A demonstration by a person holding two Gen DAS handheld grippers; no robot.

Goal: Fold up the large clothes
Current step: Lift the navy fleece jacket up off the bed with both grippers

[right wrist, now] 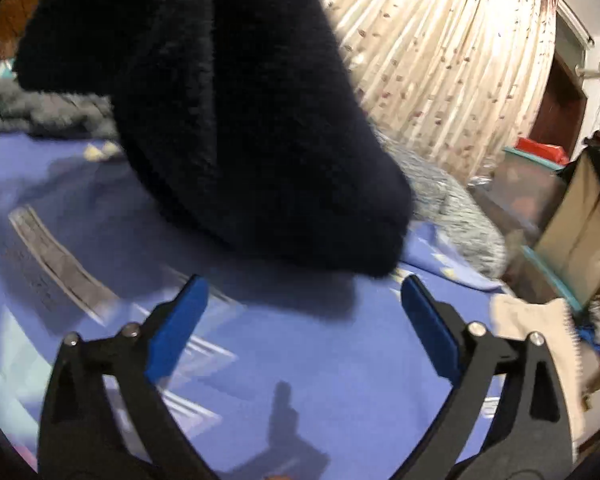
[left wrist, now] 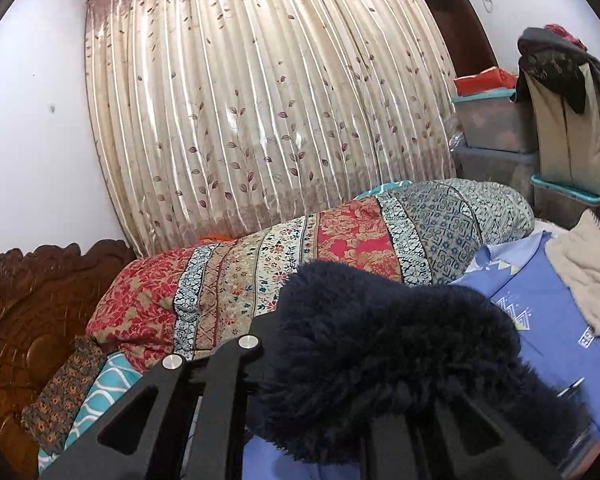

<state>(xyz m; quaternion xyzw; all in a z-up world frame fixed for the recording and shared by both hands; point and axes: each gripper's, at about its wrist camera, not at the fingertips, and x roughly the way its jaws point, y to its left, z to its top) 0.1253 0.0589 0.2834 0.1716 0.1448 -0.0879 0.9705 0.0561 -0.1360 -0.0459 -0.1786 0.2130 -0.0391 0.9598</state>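
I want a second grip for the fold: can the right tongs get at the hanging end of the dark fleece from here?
Probably yes. The right tongs are open and empty, and the dark fleece hangs just ahead of them above the blue bedsheet, with nothing between.

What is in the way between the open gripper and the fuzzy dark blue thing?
Nothing visible. The right gripper is open, and the fuzzy navy garment hangs just ahead of it, with only the blue bedsheet below.

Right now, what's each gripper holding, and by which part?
Left gripper: shut on the navy fleece garment, bunched over its fingers; which part cannot be told. Right gripper: open, holding nothing, just short of the hanging fleece.
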